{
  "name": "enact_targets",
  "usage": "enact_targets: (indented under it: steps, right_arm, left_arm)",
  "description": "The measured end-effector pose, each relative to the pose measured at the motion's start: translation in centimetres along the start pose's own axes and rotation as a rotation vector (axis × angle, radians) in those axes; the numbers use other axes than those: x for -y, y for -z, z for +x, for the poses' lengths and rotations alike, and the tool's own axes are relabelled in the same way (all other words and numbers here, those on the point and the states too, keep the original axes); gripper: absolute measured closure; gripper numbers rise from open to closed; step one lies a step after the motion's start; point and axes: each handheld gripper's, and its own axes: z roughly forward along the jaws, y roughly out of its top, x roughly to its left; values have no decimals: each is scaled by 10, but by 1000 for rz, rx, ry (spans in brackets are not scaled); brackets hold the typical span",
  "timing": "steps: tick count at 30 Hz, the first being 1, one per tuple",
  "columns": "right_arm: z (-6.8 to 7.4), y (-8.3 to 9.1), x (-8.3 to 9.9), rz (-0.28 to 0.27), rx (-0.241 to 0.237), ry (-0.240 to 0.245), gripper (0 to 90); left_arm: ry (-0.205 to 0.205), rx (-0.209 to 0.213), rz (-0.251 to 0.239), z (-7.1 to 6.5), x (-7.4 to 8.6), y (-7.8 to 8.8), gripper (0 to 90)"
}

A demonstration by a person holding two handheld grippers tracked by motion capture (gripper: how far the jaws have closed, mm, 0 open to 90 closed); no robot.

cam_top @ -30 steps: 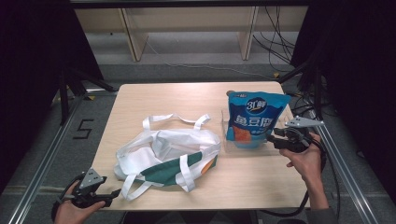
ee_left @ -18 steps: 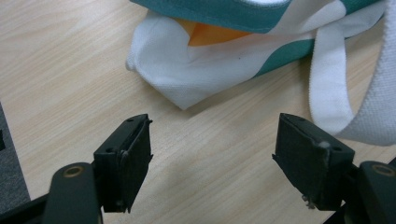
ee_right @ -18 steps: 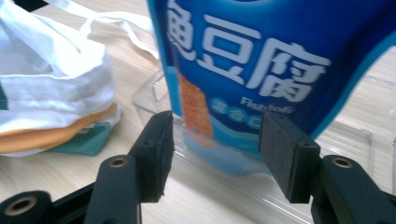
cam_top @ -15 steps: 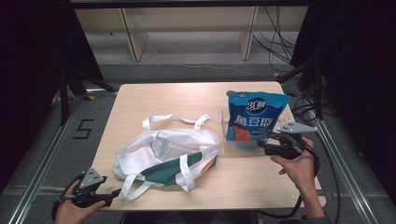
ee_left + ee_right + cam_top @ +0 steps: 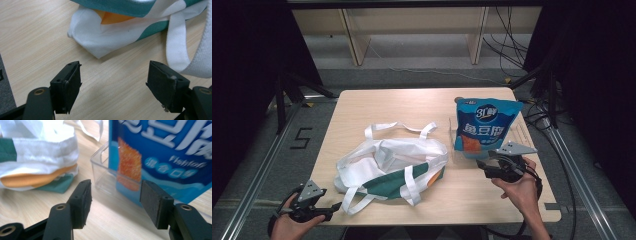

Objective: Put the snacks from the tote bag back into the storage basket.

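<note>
right gripper (image 5: pixel 486 167) slid back off the blue snack bag (image 5: pixel 484 127) w/ jaws just widened, empty; left gripper (image 5: pixel 332 206) gaping, empty, near tote bag (image 5: pixel 392 165).

Left tool (image 5: pixel 113 87) gaping, right tool (image 5: pixel 115 202) just opening (nothing between)

Snack bag (image 5: pixel 160 152) cut off by my right gripper view's top and right edges, its base hidden in the clear tray (image 5: pixel 105 173), tote bag (image 5: pixel 130 27) cropped at top, small print unreadable.
</note>
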Motion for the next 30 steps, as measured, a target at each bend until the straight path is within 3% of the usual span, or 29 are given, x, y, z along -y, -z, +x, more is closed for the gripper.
enact_targets:
  steps: [2, 3, 4, 8, 10, 11, 12, 13, 14, 16, 18, 26, 27, 30]
  right_arm:
    - [2, -5, 4, 6, -14, 19, 433]
    - [4, -6, 5, 6, -11, 10, 432]
    - [4, -8, 7, 13, -12, 35, 431]
    - [11, -11, 13, 31, -32, 15, 408]
    - [8, -12, 15, 19, -33, 40, 400]
    - [12, -11, 17, 37, -36, -5, 396]
    - [10, -12, 18, 21, -32, 30, 395]
    - [10, -12, 20, 17, -40, 21, 391]
    - [9, -12, 22, 21, -45, 26, 384]
    - [12, -11, 25, 18, -55, -14, 379]
    - [11, -12, 28, 9, -56, 13, 372]
    - [16, -13, 41, -9, -81, 4, 341]
    - [18, -11, 42, 11, -84, -18, 340]
    - [17, -11, 45, -7, -83, 12, 337]
  left_arm:
    - [-4, -2, 2, 0, 0, 0, 265]
    - [-15, 1, 4, 0, 0, 1, 265]
    - [-41, 3, 22, 2, -1, 2, 265]
    - [-19, -4, 0, 0, 0, 0, 264]
    - [-20, -1, 1, 0, 0, 0, 264]
    - [-27, 1, 6, 0, 0, 1, 264]
    - [-14, 0, -5, -1, 0, 0, 264]
    - [-35, 3, 11, 1, -1, 1, 264]
    - [-12, -2, -6, 0, 0, 0, 265]
    - [-24, 0, 5, 0, 0, 1, 264]
    - [-32, 5, 11, 1, 0, 2, 265]
    - [-34, 7, 13, 0, 0, 2, 264]
    - [-33, 9, 12, 0, 0, 2, 264]
    - [-33, 7, 14, 0, 0, 1, 265]
